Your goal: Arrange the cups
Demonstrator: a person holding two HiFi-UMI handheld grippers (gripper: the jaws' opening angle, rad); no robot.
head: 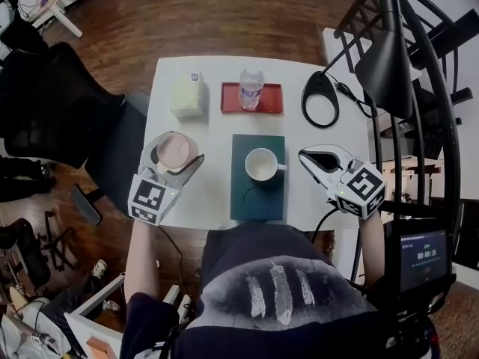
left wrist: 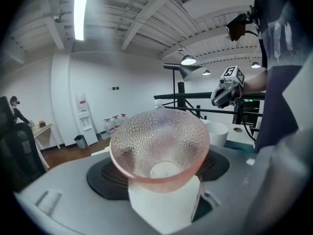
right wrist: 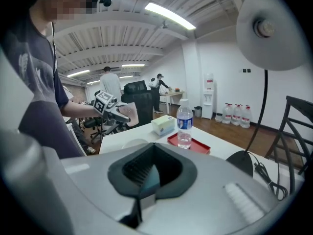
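pink cup (left wrist: pixel 161 146) clamped between the left gripper (head: pixel 179 148) jaws.

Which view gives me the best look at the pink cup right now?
The left gripper view: the pink cup fills the centre, its dimpled wall clear. The head view shows it from above, between the left tongs. The right gripper view shows it small and distant.

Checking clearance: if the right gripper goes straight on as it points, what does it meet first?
Likely the table by the green mat, beside the white cup; farther on, the tissue box. Depth unclear.
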